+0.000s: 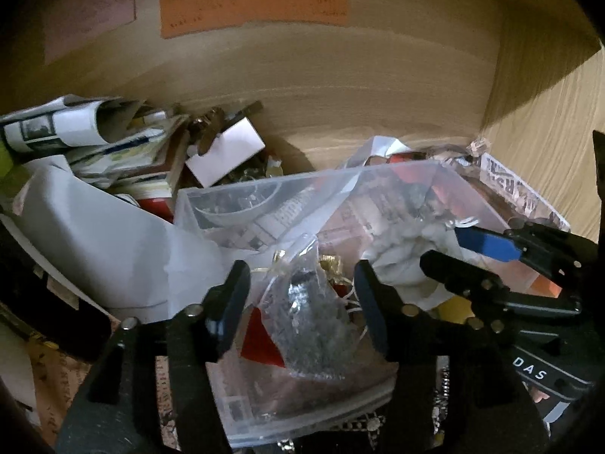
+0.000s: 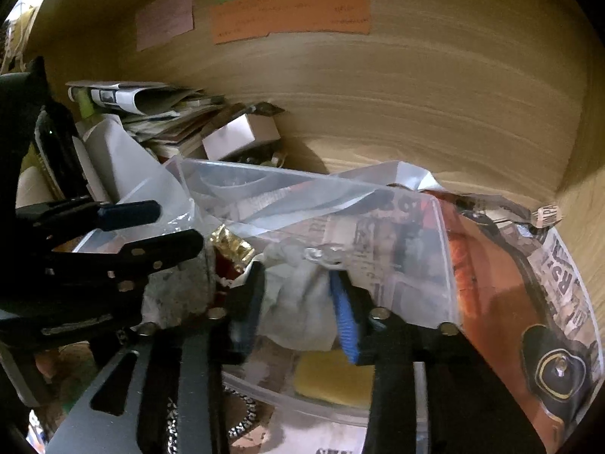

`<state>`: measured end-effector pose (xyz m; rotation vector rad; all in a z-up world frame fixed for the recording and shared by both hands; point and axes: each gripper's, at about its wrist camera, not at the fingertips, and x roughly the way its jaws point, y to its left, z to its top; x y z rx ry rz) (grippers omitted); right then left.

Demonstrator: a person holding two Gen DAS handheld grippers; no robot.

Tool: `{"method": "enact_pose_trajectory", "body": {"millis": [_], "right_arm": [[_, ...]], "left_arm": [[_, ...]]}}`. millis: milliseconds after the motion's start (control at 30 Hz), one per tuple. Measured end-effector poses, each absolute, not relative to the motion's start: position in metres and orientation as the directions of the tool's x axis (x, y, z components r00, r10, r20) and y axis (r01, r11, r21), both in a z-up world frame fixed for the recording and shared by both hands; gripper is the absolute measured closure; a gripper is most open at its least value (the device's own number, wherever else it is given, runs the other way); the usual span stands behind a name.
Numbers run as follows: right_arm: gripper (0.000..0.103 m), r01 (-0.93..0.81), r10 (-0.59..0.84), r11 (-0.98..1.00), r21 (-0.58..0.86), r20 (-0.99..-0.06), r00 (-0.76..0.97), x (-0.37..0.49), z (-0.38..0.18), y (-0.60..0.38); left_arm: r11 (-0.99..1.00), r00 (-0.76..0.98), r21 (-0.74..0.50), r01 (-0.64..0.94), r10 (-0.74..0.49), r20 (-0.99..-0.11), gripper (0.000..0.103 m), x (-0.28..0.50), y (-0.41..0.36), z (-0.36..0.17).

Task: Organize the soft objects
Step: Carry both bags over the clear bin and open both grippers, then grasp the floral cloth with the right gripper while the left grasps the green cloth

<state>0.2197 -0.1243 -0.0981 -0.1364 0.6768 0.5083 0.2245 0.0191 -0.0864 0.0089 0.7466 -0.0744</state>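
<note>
A clear plastic box [image 1: 264,189] sits on a wooden shelf and also shows in the right wrist view [image 2: 378,189]. My left gripper [image 1: 302,302] is open, its fingers on either side of a small clear bag of grey stuff [image 1: 317,325] in the box. My right gripper [image 2: 298,302] is open around a white soft cloth [image 2: 298,310]; the cloth also shows in the left wrist view [image 1: 401,253]. The right gripper [image 1: 446,246] shows at the right of the left wrist view, and the left gripper [image 2: 170,227] at the left of the right wrist view.
A stack of papers and booklets [image 1: 94,140] and a white box [image 1: 227,151] lie at the back left. A white sheet [image 1: 94,246] lies left of the box. An orange printed bag [image 2: 510,302] lies right. The wooden back wall [image 2: 416,75] carries coloured notes [image 2: 291,11].
</note>
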Motion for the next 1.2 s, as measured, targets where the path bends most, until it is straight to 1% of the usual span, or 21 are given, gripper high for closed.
{"method": "enact_pose_trajectory", "body": {"millis": [100, 200, 267, 333, 533, 633, 767, 867, 1200], "right_arm": [[0.053, -0.487, 0.409, 0.873, 0.040, -0.605, 0.683, 0.214, -0.091, -0.128], [0.047, -0.486, 0.416, 0.873, 0.037, -0.573, 0.706, 0.206, -0.080, -0.133], [0.043, -0.490, 0.430, 0.871, 0.040, -0.545, 0.720, 0.198, -0.072, -0.137], [0.033, -0.489, 0.435, 0.872, 0.039, -0.521, 0.734, 0.190, -0.065, -0.141], [0.026, -0.501, 0.451, 0.865, 0.021, -0.467, 0.760, 0.160, -0.050, -0.151], [0.025, -0.506, 0.455, 0.862, 0.010, -0.453, 0.766, 0.143, -0.048, -0.157], [0.023, -0.512, 0.462, 0.859, 0.016, -0.457, 0.760, 0.126, -0.052, -0.161], [0.023, -0.519, 0.471, 0.854, 0.036, -0.479, 0.741, 0.116, -0.061, -0.164], [0.023, -0.546, 0.483, 0.834, 0.079, -0.585, 0.652, 0.092, -0.103, -0.158]], "left_arm": [[0.997, 0.744, -0.033, 0.070, -0.074, -0.665, 0.042, 0.215, 0.022, -0.079], [0.997, 0.767, -0.037, 0.065, -0.074, -0.638, 0.035, 0.201, 0.025, -0.067], [0.998, 0.786, -0.035, 0.057, -0.066, -0.615, 0.028, 0.191, 0.027, -0.060], [0.998, 0.804, -0.034, 0.049, -0.059, -0.592, 0.023, 0.178, 0.030, -0.052], [0.998, 0.834, -0.041, 0.038, -0.055, -0.550, 0.010, 0.144, 0.037, -0.039], [0.998, 0.838, -0.044, 0.038, -0.056, -0.543, 0.005, 0.127, 0.038, -0.040], [0.999, 0.835, -0.036, 0.038, -0.051, -0.549, 0.005, 0.116, 0.034, -0.046], [0.998, 0.826, -0.051, 0.041, -0.062, -0.560, 0.005, 0.106, 0.033, -0.054], [0.996, 0.752, -0.081, 0.046, -0.088, -0.653, 0.005, 0.087, 0.028, -0.097]]}}
